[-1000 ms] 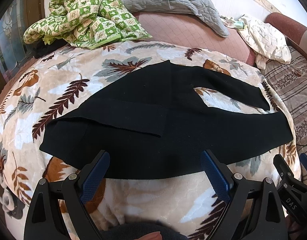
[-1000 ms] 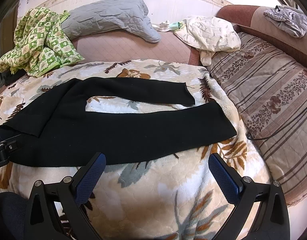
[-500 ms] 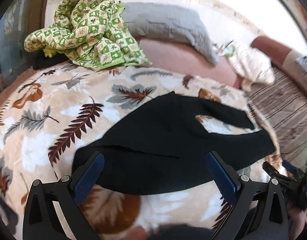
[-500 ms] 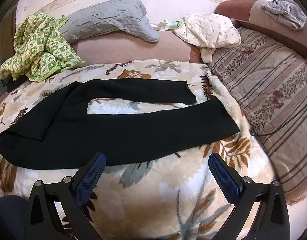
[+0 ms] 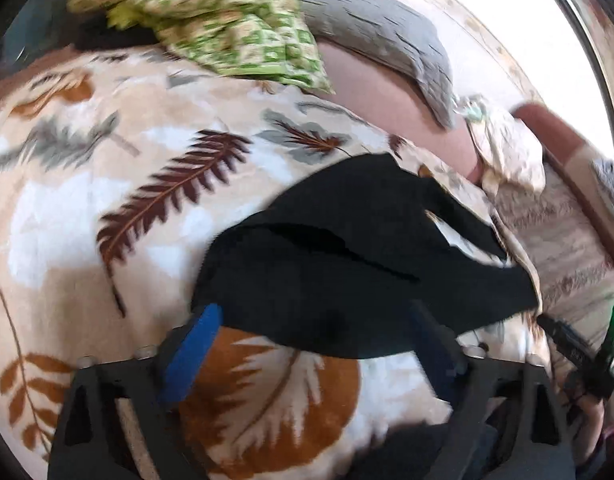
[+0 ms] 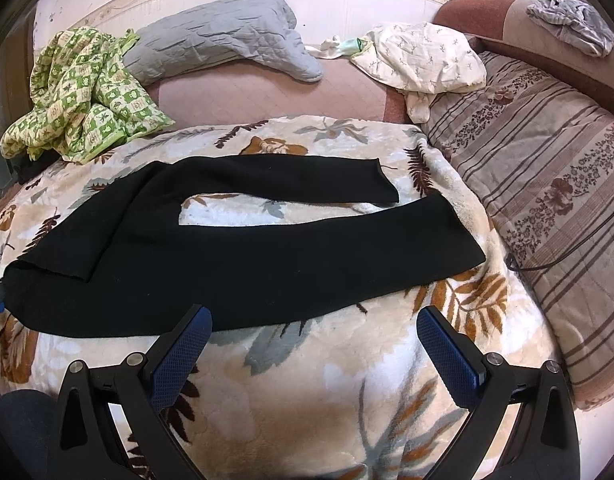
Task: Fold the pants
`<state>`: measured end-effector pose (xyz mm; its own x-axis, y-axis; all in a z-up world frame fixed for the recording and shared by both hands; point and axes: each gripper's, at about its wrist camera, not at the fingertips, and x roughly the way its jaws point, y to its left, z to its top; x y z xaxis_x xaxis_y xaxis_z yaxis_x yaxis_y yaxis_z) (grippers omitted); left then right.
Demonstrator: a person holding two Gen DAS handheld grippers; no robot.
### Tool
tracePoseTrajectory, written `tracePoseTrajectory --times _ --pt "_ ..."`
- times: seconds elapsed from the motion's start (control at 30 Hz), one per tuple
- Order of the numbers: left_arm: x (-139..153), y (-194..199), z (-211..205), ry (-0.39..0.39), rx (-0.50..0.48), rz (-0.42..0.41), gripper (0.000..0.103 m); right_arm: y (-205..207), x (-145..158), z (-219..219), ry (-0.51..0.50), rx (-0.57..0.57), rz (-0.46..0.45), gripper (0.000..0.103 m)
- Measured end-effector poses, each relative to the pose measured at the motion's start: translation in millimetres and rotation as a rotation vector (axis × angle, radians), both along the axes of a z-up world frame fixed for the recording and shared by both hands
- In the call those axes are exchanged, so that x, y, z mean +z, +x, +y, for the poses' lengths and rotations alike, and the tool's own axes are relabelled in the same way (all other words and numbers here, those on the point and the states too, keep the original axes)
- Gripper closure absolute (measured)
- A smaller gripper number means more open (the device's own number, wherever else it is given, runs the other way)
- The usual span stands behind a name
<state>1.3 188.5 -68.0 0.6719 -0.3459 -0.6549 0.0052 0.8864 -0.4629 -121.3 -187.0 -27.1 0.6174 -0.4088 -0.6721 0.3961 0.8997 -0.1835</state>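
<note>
The black knit pants [image 6: 243, 256] lie flat on a cream plush bed blanket printed with brown and grey leaves [image 6: 339, 364], waist end toward the left side and both legs stretched to the right, the far leg shorter and parted from the near one by a strip of bare blanket. Behind them sit a crumpled green-and-white checked quilt [image 6: 83, 96], a grey quilted pillow [image 6: 223, 36] and a cream floral cloth [image 6: 423, 56], all well apart from the pants; a striped brown sofa cover [image 6: 547, 184] runs just beside the leg ends. The right gripper [image 6: 313, 354] hovers near the lower edge of the near leg, jaws spread wide and empty. The left gripper [image 5: 315, 354], also wide open, has swung left and closer to the waist end than a second ago, its view now blurred, its fingertips at the fabric's edge.
</note>
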Motion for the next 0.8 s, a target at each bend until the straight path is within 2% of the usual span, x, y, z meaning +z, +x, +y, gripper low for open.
tracePoseTrajectory --times 0.13,0.23,0.37,0.4,0.43,0.47,0.5,0.53,0.6,0.67,0.73,0.8 --pt "-5.5 -19.0 13.6 -0.057 0.062 -0.074 0.017 -0.2 -0.8 -0.5 0.012 0.001 -0.001 0.0" --pt "-16.8 -6.7 13.6 -0.075 0.045 -0.028 0.018 2.3 -2.2 0.1 0.009 0.004 0.009 0.0" --pt "-20.8 16.3 7.2 -0.115 0.021 -0.04 0.019 2.6 -2.9 2.0 -0.003 0.011 0.014 0.0" --pt "-21.5 20.8 4.8 -0.122 0.018 -0.053 0.023 1.7 -2.5 1.1 0.001 0.008 0.009 0.001" --pt "-22.1 22.3 2.3 -0.119 0.025 -0.059 0.032 0.6 -2.1 -0.1 0.005 0.005 0.003 0.001" --pt "-23.7 24.9 1.3 -0.112 0.038 -0.056 0.05 -1.3 -0.7 -2.3 0.015 0.001 -0.01 0.001" --pt "-26.9 26.9 0.9 -0.108 0.059 -0.044 0.063 -4.6 2.0 -8.1 0.05 0.001 -0.031 0.001" --pt "-28.0 26.6 0.7 -0.1 0.077 -0.034 0.087 -7.6 5.4 -14.9 0.096 0.005 -0.054 0.001" --pt "-33.2 30.0 4.4 -0.112 0.121 -0.012 0.089 -21.1 15.6 -46.1 0.26 0.009 -0.145 0.002" --pt "-32.2 30.2 0.8 -0.111 0.127 -0.013 0.089 -31.9 26.5 -82.4 0.325 0.0 -0.213 0.002" --pt "-29.2 30.6 -5.3 -0.104 0.116 -0.019 0.086 -42.6 38.7 -133.9 0.372 -0.062 -0.242 0.002" --pt "-27.4 30.7 -8.5 -0.097 0.113 -0.023 0.08 -54.7 45.6 -182.9 0.494 -0.102 -0.309 0.001"
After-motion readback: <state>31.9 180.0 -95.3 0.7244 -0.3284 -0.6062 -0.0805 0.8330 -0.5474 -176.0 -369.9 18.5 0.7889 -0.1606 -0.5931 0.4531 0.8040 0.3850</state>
